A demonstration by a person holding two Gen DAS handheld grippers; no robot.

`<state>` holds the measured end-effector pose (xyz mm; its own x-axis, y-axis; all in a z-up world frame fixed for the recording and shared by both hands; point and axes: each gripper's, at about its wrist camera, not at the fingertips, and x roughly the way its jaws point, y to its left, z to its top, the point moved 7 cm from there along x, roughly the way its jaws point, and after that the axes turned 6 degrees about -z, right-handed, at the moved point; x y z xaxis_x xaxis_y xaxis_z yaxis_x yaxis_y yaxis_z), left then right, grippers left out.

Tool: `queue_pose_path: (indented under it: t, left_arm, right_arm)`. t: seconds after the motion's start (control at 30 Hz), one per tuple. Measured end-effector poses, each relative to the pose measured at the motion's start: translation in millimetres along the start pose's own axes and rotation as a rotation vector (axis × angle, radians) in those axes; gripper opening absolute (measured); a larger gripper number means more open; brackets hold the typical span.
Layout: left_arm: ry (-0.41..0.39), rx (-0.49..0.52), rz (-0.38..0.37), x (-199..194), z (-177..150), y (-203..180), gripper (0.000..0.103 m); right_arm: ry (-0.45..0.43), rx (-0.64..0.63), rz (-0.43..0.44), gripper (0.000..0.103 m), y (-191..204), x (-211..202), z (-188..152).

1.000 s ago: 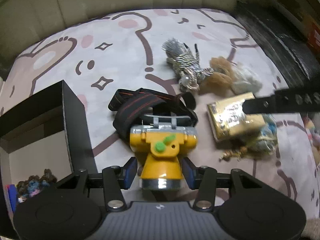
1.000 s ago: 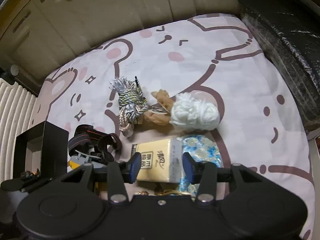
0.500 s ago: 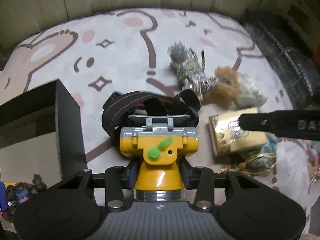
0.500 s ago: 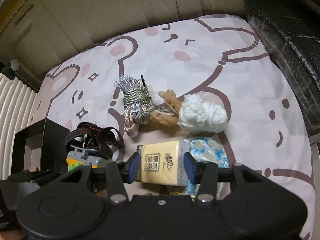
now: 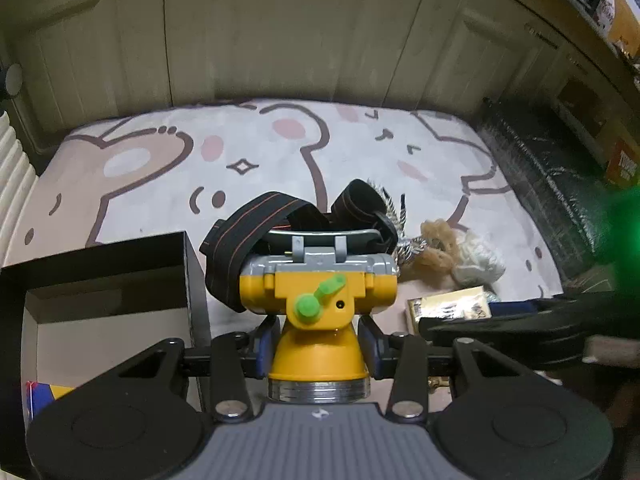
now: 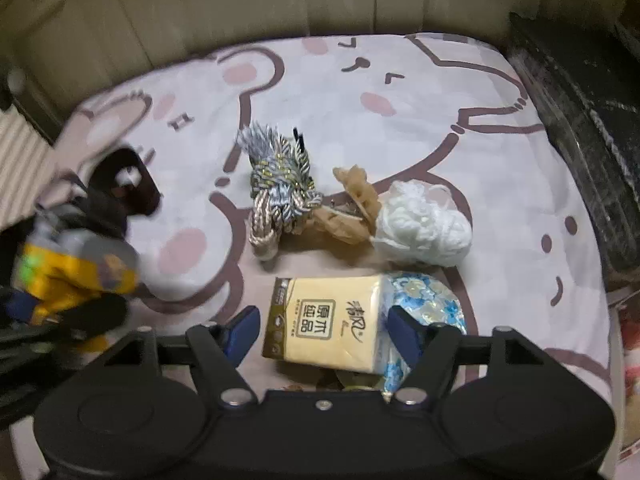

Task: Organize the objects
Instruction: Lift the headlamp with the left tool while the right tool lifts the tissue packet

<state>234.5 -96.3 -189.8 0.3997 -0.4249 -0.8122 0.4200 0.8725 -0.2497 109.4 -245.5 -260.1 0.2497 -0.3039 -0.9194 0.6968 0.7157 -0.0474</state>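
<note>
Left gripper (image 5: 316, 344) clamps the headlamp (image 5: 318, 296); right gripper (image 6: 322, 334) straddles the tissue pack (image 6: 328, 322)

- The left gripper (image 5: 316, 344) is a black frame with two round, disc-shaped mounds at its near corners.
- A grey ribbed plate with a small pale logo sits between those discs.
- Its fingers carry blue pads (image 5: 267, 340), held on angular black arms with triangular cut-outs.
- Silver round screws sit at the base of each arm.
- The right gripper (image 6: 326, 330) has the same build, all black, with blue pads (image 6: 404, 326).
- A small silver screw marks the middle of its front edge.
</note>
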Motion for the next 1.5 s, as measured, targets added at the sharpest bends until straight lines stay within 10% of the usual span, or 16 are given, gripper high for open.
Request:
queue_pose_path:
  t: [0.33, 0.8, 1.5]
  left_arm:
    - [-0.031, 0.009, -0.01, -8.4, 3.9, 4.5, 0.044]
    - [-0.101, -0.032, 0.029, -31.8, 8.7, 10.3, 0.044]
    - [-0.199, -0.152, 0.149, -95.5, -2.7, 73.1, 0.044]
  right_arm:
    - [0.034, -0.076, -0.112, 0.078, 14.6, 23.4, 1.7]
    - [-0.166, 0.119, 0.051, 0.074, -5.5, -53.1, 28.9]
    - [-0.263, 0.046, 0.151, 0.075, 43.4, -103.4, 27.9]
